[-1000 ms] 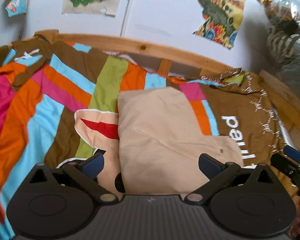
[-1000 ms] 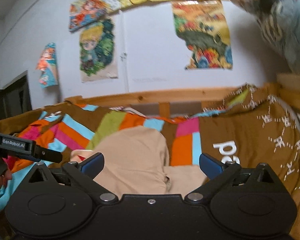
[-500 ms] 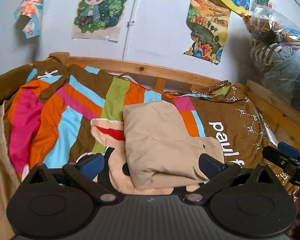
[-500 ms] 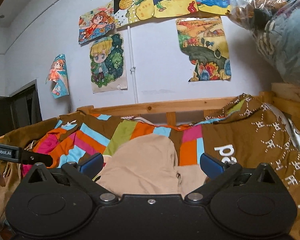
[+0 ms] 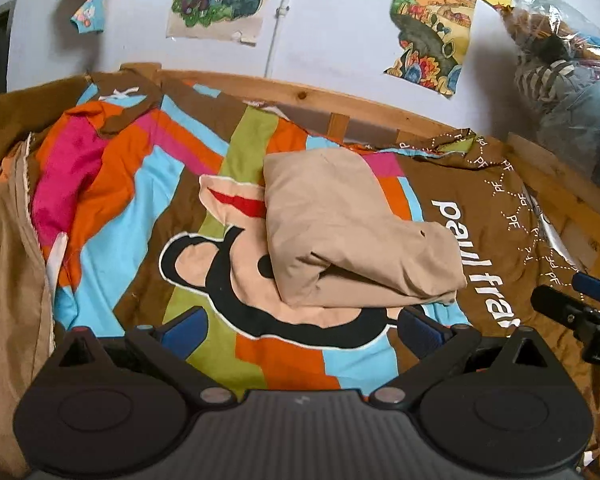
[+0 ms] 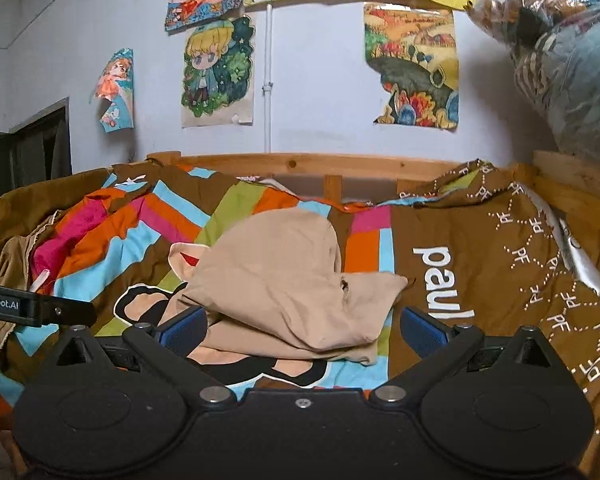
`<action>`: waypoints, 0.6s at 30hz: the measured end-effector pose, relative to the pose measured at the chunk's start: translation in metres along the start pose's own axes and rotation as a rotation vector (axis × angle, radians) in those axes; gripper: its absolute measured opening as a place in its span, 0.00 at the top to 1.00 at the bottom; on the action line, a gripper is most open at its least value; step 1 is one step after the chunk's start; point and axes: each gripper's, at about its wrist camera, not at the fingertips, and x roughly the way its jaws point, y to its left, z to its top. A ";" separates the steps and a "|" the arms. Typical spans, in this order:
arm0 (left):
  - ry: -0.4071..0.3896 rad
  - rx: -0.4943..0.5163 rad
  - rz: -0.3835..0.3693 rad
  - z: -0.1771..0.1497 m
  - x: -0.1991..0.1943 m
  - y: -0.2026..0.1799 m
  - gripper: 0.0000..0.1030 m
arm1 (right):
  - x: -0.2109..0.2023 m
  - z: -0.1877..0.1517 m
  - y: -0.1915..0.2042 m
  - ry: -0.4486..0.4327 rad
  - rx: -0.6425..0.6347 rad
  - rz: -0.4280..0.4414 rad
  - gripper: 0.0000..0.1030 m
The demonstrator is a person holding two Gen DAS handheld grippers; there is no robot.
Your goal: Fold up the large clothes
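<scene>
Beyond parted jaws, folded garment [image 5: 352, 232]

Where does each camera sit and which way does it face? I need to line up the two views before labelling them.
Left wrist: sits on the left gripper, looking down along its open fingers at the folded beige garment on the striped bedspread; the right gripper shows at its right edge.
Right wrist: sits on the right gripper, lower and more level, facing the wooden bed rail and postered wall; the left gripper shows at its left edge.
Shared: garment, bedspread, rail, posters.
</scene>
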 end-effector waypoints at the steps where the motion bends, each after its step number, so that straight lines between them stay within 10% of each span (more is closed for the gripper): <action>1: 0.000 0.001 0.001 0.000 0.000 0.000 0.01 | 0.001 -0.001 -0.001 0.004 0.005 -0.004 0.01; 18: 0.003 0.019 0.009 -0.001 0.001 -0.001 0.01 | 0.003 -0.001 -0.005 0.024 0.039 -0.010 0.01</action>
